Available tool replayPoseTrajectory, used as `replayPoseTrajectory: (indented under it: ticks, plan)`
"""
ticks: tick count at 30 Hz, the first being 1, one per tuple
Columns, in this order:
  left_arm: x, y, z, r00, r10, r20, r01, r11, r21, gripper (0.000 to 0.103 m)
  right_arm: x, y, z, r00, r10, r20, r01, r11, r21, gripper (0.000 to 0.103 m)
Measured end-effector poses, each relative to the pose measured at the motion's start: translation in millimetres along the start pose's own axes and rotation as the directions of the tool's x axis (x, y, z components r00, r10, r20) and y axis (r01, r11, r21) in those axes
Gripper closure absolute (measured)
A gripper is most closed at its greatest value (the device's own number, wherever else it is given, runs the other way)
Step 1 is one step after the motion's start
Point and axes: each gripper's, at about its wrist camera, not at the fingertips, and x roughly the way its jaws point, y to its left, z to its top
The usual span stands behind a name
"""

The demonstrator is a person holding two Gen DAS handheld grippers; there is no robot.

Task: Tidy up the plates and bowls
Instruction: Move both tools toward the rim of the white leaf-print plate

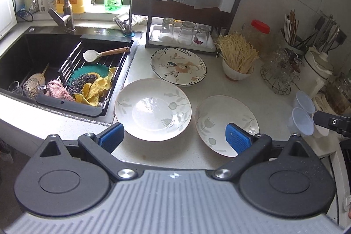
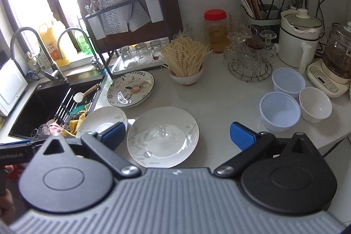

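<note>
Three plates lie on the white counter. A floral plate point(image 1: 178, 66) point(image 2: 130, 89) sits farthest back, near the drying rack. Two white plates with pale leaf prints lie nearer: one beside the sink point(image 1: 153, 109) point(image 2: 103, 122), one to its right point(image 1: 226, 122) point(image 2: 163, 136). Two translucent plastic bowls point(image 2: 279, 111) point(image 2: 288, 81) and a small white bowl point(image 2: 316, 104) stand at the right. My left gripper point(image 1: 174, 138) hangs open above the front edges of the two white plates, holding nothing. My right gripper point(image 2: 177, 138) is open over the right-hand white plate, empty too.
A black sink point(image 1: 28, 47) with a rack of cloths and sponges is at left. A dish rack point(image 1: 186, 14) with upturned glasses stands behind. A bowl of dry noodles point(image 2: 185, 76), a red-lidded jar point(image 2: 216, 30), a glass stand point(image 2: 250, 58) and kettles point(image 2: 298, 41) crowd the back right.
</note>
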Motion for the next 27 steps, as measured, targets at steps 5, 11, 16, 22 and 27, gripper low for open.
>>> replayPoseTrajectory:
  ticks: [5,11,16,22,27]
  plan:
    - [5.2,9.9,-3.6,0.999,0.030,-0.017,-0.030,0.999,-0.029,0.003,10.8,11.4,2.8,0.999,0.030,-0.012,-0.030,0.999,-0.026,0.000]
    - [17.1,21.5,0.0,0.999,0.027,-0.035,-0.028,0.999,-0.041,0.003,26.2,26.9,0.6,0.998,0.053,-0.036,-0.055,0.997,-0.045,0.000]
    - [32.5,26.7,14.5,0.999,0.013,-0.044,-0.014,1.000,-0.026,0.003,40.2,36.9,-0.3,0.997,0.045,-0.058,-0.048,0.997,-0.054,0.000]
    - [48.0,38.2,35.3,0.999,0.026,-0.033,-0.027,0.999,-0.019,0.003,61.7,46.1,12.3,0.997,0.050,-0.052,-0.053,0.997,-0.056,0.000]
    - [60.9,60.3,55.1,0.999,0.036,-0.021,-0.037,0.997,-0.061,0.003,85.3,57.0,17.3,0.994,0.074,-0.083,-0.080,0.995,-0.066,0.000]
